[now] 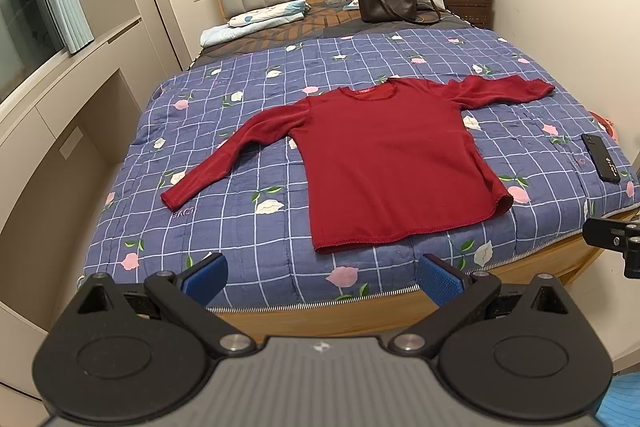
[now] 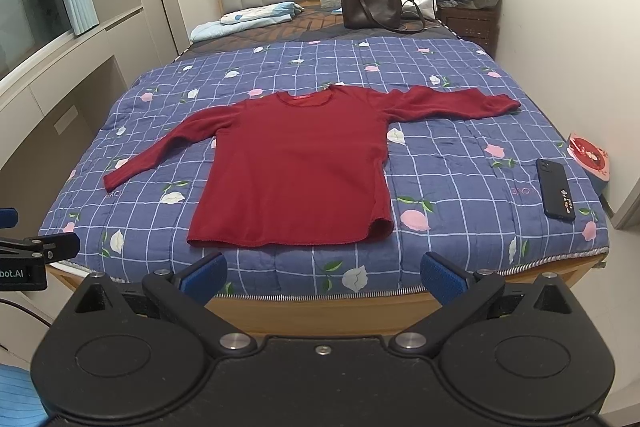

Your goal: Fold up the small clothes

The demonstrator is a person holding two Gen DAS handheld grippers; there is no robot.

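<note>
Blue checked floral quilt (image 2: 460,131) under flat dark red long-sleeved knit top (image 2: 296,167); left gripper (image 1: 322,273) and right gripper (image 2: 322,273) spread wide, empty; risk of pinching quilt with hem.

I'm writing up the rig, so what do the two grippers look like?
Left gripper and right gripper look alike: black bodies with round discs, silver pivot bolts, angled black arms and blue textured pads. White lettering ending "bot.AI" shows on the left one.

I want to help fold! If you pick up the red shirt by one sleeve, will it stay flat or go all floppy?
Probably floppy: the red shirt lies limp, flat on the quilt. It looks like soft knit, so likely light, and the rest would dangle.
</note>
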